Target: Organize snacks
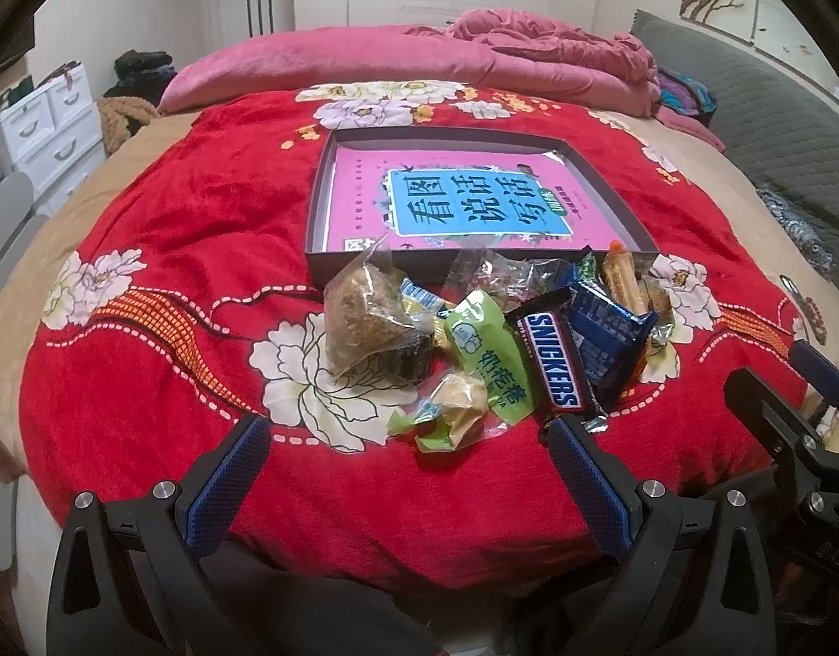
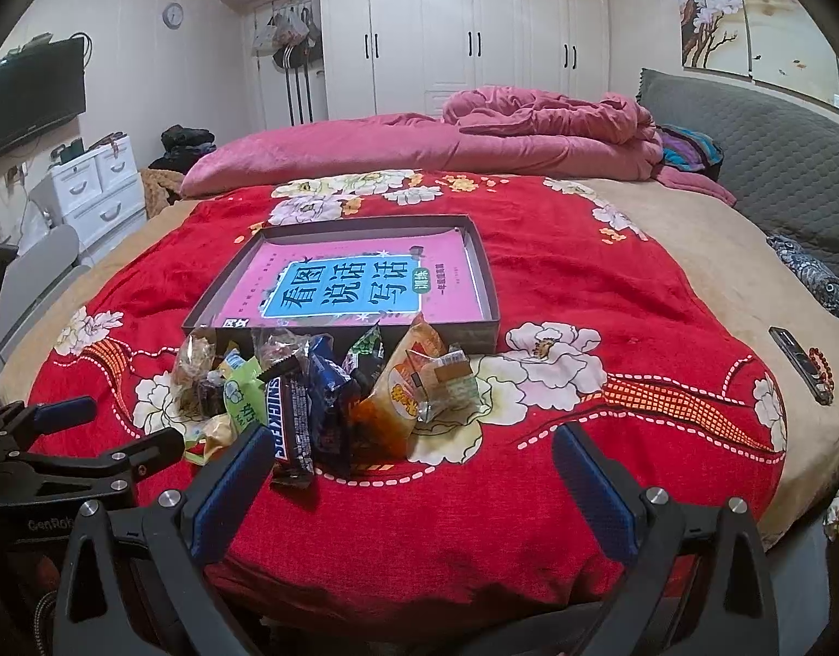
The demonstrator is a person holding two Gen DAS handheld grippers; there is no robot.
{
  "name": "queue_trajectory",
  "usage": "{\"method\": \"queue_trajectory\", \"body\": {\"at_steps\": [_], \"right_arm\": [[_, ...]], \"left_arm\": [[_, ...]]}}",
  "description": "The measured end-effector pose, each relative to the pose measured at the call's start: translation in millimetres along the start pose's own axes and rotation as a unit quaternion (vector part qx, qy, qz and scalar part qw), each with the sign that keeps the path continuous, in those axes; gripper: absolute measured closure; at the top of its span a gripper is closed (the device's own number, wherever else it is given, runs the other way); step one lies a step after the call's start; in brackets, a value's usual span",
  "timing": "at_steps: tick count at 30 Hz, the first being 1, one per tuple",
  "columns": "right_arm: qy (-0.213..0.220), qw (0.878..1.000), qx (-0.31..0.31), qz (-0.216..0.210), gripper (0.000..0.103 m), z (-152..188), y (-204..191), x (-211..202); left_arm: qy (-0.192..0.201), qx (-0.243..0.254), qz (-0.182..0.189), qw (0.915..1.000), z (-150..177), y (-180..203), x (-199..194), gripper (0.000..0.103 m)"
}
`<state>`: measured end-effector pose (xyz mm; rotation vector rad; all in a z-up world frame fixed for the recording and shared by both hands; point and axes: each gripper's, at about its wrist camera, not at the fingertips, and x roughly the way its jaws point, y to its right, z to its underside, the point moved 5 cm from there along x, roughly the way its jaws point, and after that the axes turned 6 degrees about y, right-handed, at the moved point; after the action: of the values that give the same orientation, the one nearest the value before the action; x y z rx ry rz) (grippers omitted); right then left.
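Crinkly wrapped snacks lie heaped against the shallow tray.

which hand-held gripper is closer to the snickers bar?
Left. The left hand-held gripper has its right finger tip almost at the brown Snickers bar's near end; the right hand-held gripper has the bar beside its left finger.

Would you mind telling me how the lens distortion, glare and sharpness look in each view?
Left wrist view: strong fisheye bulge curves the bed's red blanket, dark vignette fills the corners; Snickers bar lettering reads sharp. Right wrist view: same bulge, wardrobe doors are bright with soft glare, the book cover in the box shows sheen; the near tongs look slightly soft.
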<state>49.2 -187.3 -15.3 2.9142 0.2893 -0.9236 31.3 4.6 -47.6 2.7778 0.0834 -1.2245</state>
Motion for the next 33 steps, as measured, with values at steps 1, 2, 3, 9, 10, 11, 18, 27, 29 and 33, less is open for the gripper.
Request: {"method": "queue_trajectory", "body": {"at_steps": [1,2,3,9,10,11,18,27,29,33], "right_arm": [[0.000,1.000,0.000,-0.001,0.001,0,0,0],[0.001,1.000,-0.002,-0.002,0.001,0,-2,1],[0.000,1.000,-0.003,-0.003,0.001,0,-2,1],[-0.002,1.000,-0.011,-0.015,0.001,1,-11,4],[-0.004,1.000,-0.013,-0.018,0.001,2,-13,5],[-0.005,1.000,-0.014,-0.020,0.001,2,-14,5],[-0.028,0.998,-0.023,-0.042,0.001,10,-27,14],[-0.060,0.996,-0.031,-0.066,0.005,19,-41,27],[-0.065,0.995,-0.033,-0.071,0.010,21,-44,31],[-0.084,0.993,-0.031,-0.076,0.020,25,-46,40]], "left_arm": [[0.006,0.000,-0.001,1.0000,0,-1,1,0.002],[0.005,-0.001,-0.002,1.0000,0,-2,2,0.002],[0.004,-0.002,-0.002,1.0000,0,-3,3,0.002],[-0.009,-0.012,0.005,0.9999,2,-11,12,0.002],[-0.017,-0.012,0.006,0.9998,3,-12,14,0.002],[-0.024,-0.013,0.009,0.9996,4,-13,17,0.002],[-0.061,0.008,0.029,0.9977,8,-9,39,0.002],[-0.080,0.027,0.054,0.9949,6,-3,56,0.023],[-0.086,0.031,0.061,0.9940,6,-1,60,0.028],[-0.082,0.043,0.068,0.9934,4,3,62,0.029]]}}
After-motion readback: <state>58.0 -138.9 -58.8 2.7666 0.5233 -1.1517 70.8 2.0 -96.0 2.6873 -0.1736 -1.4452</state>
